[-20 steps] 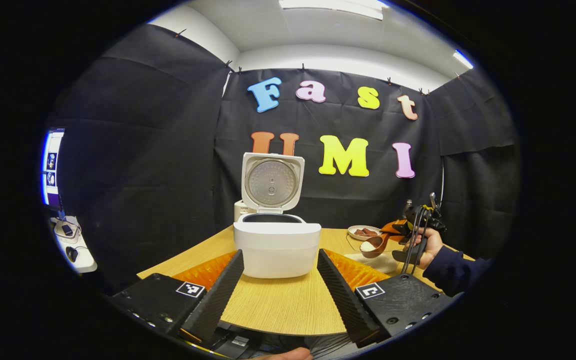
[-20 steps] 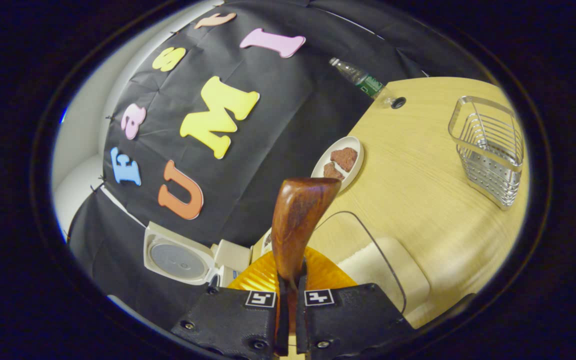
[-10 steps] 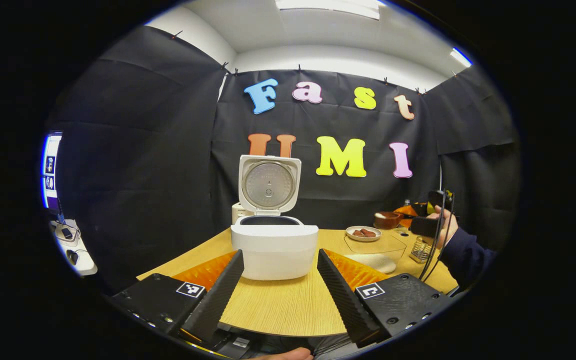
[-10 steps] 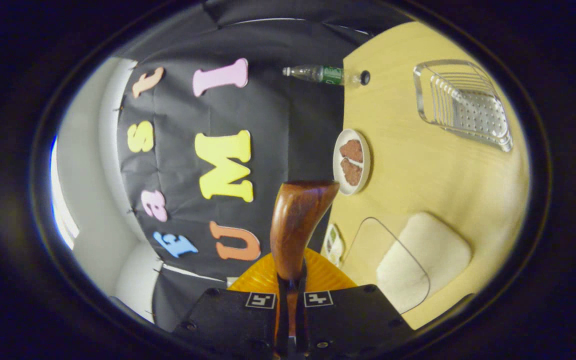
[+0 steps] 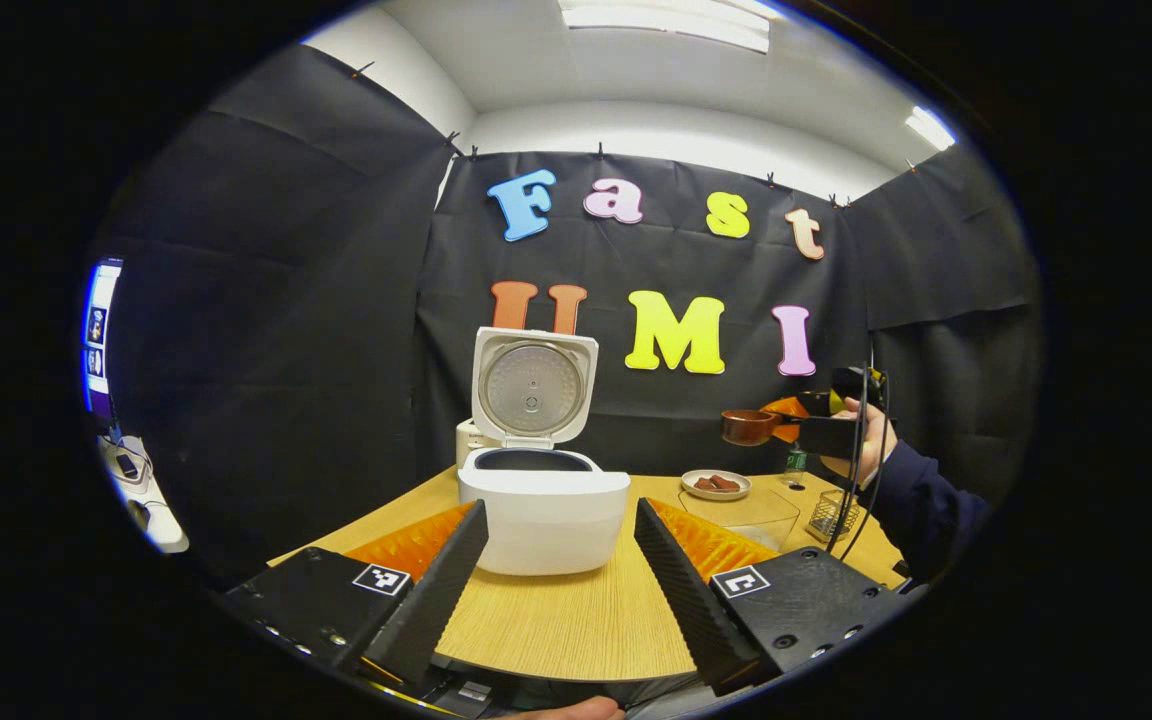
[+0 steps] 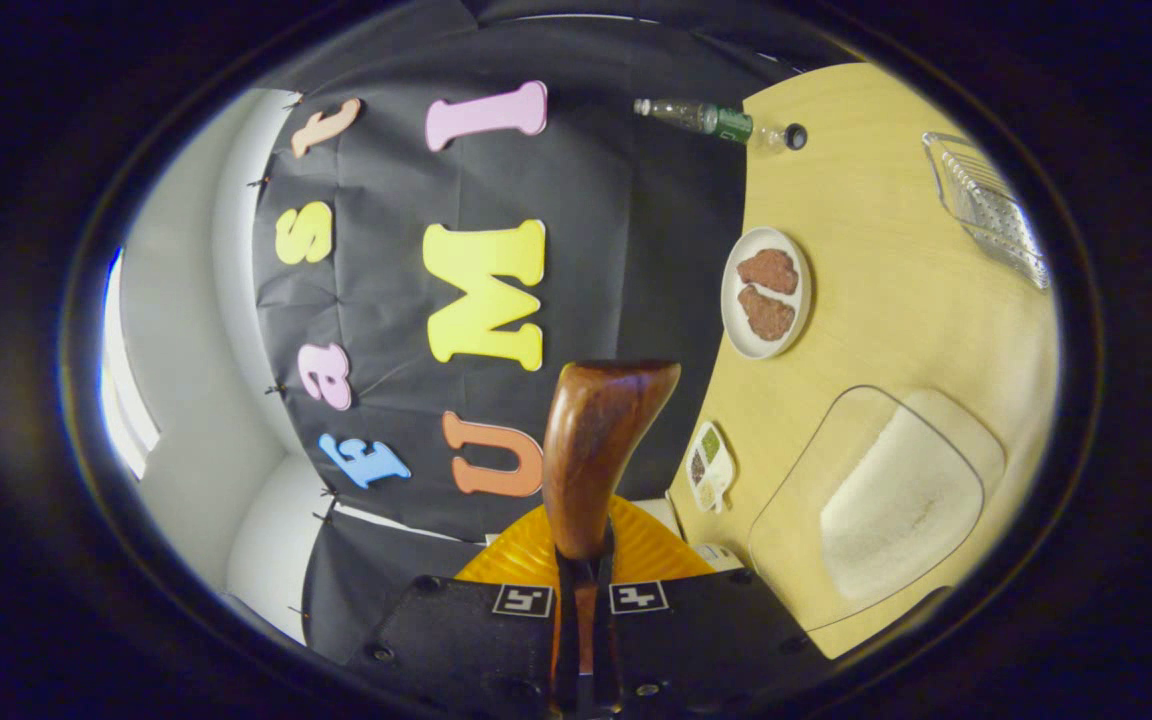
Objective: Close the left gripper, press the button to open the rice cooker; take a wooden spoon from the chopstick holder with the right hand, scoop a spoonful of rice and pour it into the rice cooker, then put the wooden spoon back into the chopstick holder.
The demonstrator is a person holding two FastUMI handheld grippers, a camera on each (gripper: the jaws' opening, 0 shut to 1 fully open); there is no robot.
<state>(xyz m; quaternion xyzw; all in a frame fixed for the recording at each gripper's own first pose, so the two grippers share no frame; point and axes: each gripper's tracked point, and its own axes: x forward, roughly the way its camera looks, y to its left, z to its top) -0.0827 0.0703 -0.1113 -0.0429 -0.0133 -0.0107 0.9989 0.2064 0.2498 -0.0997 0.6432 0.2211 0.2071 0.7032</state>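
The white rice cooker [image 5: 544,515] stands on the wooden table [image 5: 576,620] with its lid [image 5: 533,385] raised upright. My left gripper [image 5: 558,520] is open just in front of the cooker, with nothing between its fingers. At the right, a hand holds my right gripper [image 5: 821,432] high above the table, well right of the cooker. It is shut on the brown wooden spoon [image 5: 748,426], whose bowl points toward the cooker. In the right gripper view the spoon [image 6: 596,450] sticks out from the shut right gripper [image 6: 581,575]; its underside faces me, so its contents are hidden. The wire chopstick holder [image 6: 991,205] stands far off.
A glass bowl of rice [image 6: 896,500] sits below the spoon, also visible as the glass bowl [image 5: 741,512]. A white plate with brown food [image 6: 766,292], a small seasoning dish [image 6: 709,467] and a plastic bottle [image 6: 706,117] stand toward the back wall.
The right gripper has lifted the spoon from beside the glass bowl to well above the table, and its view has rolled. The left gripper stays open and almost still.
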